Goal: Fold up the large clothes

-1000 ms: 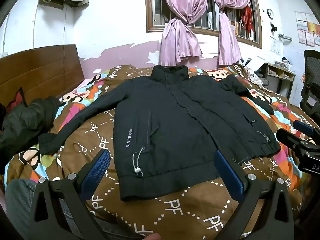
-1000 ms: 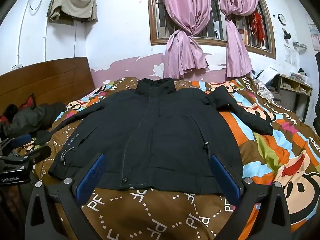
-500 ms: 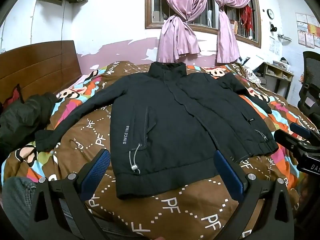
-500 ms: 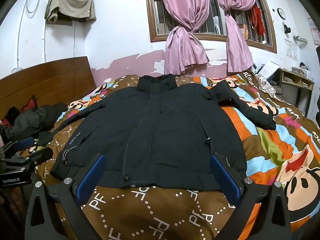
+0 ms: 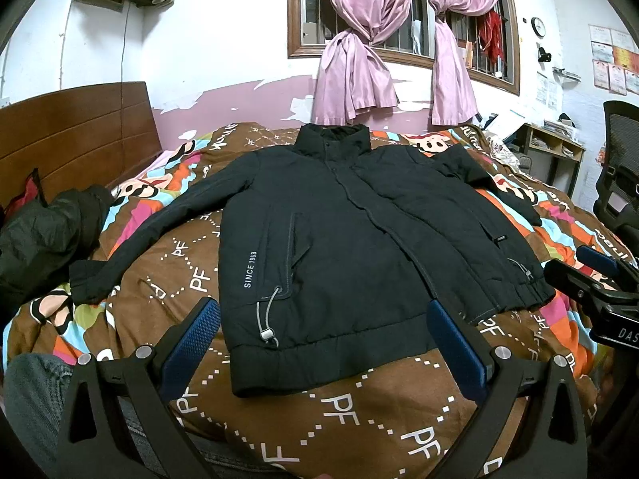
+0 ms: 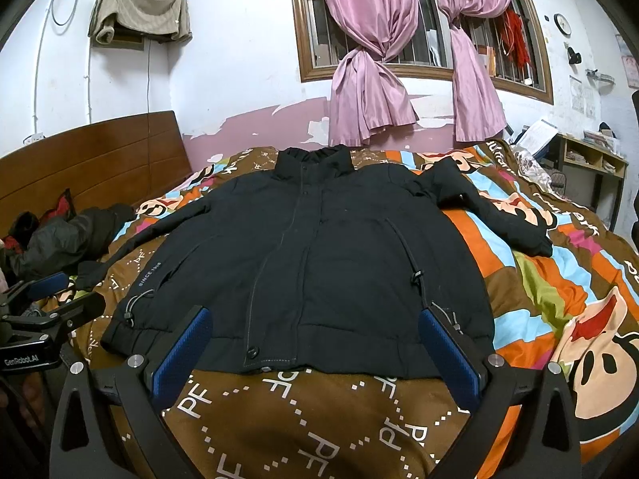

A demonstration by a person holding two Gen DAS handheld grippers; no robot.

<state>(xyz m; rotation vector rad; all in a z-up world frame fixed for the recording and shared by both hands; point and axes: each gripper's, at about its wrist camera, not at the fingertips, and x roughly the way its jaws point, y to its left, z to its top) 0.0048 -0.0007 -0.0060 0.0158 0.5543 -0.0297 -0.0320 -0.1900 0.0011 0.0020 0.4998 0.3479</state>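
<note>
A black jacket point(image 5: 339, 247) lies spread flat, front up, on the patterned bedspread point(image 5: 359, 431). Both the left gripper point(image 5: 323, 343) and right gripper point(image 6: 315, 347) hover just before its hem, fingers spread wide, holding nothing.

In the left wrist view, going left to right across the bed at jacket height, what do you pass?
Dark bundled garment → left sleeve cuff → "SINCE 1968" print → grey drawcord → front placket → right hem corner → the other hand-held gripper at the frame edge.
</note>
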